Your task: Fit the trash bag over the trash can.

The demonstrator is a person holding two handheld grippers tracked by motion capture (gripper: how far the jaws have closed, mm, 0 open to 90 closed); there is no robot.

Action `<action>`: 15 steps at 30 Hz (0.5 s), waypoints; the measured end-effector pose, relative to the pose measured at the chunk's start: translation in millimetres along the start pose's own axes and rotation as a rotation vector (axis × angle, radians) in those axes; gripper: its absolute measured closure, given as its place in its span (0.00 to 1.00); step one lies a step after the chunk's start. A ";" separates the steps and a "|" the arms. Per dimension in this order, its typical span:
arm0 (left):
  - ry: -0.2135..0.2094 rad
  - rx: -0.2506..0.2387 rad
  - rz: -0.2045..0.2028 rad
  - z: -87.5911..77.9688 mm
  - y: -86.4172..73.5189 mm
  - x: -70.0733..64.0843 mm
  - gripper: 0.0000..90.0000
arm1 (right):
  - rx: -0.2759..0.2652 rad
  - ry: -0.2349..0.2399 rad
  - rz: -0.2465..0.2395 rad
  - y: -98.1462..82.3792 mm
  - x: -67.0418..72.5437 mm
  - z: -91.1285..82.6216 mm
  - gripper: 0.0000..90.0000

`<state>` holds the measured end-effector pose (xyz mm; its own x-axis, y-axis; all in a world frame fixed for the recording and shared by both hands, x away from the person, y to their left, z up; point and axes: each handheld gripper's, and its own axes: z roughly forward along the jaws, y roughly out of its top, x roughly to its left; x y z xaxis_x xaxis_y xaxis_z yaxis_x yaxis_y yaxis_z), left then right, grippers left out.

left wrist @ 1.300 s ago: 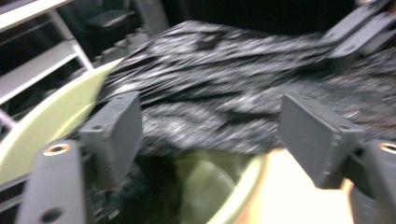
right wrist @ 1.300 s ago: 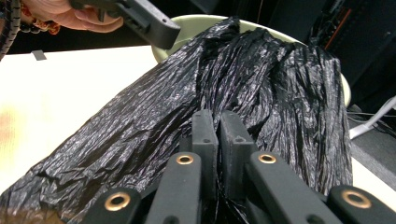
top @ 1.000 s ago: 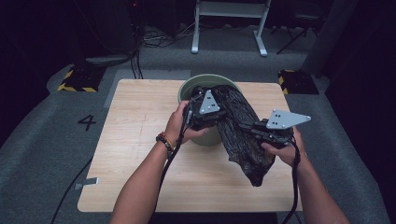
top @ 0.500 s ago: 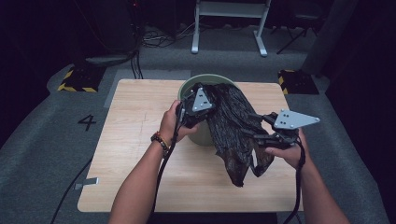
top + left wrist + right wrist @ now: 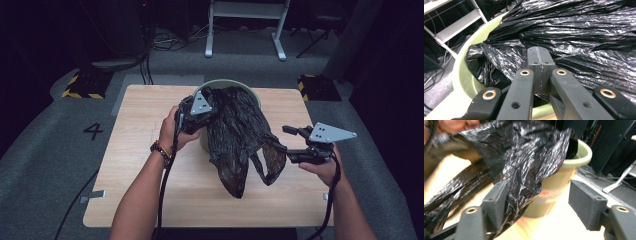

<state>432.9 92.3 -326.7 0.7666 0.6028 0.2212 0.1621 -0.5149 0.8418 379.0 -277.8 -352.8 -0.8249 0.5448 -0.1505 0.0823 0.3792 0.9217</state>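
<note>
Left gripper view has your left gripper [image 5: 539, 62] clamped tight, pads pressed together right up against the bag [image 5: 586, 37]. Whether there's film pinched between them you can't really tell from there; in the high view it looks like it's got the bag near the bin [image 5: 218, 85] rim. Your right gripper [image 5: 537, 202] has just been opening, and its jaws now stand apart with a fold of bag hanging loose against one pad [image 5: 496, 202], so it's let go.

The bag is draped half over the bin, the rest dangling down toward the table [image 5: 140, 150].

Handling-wise: it's thin crinkly plastic, so basically weightless, floppy, and slick. It won't hold any shape and I'd bet it slides out of a shallow pinch. Grab a bunched fold or the hem near the mouth, not a single flat layer. Go easy on pulling too, since that film probably stretches or tears if you yank it over the rim.
</note>
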 end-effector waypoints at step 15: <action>0.009 -0.107 -0.093 -43.7 -21.1 -12.6 0.23 | 0.018 0.007 -0.029 -4.2 5.2 21.1 1.00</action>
<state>392.7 122.2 -325.8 0.7458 0.6506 0.1432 0.1647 -0.3884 0.9066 386.1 -260.8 -364.9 -0.8308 0.5284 -0.1749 0.0680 0.4081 0.9104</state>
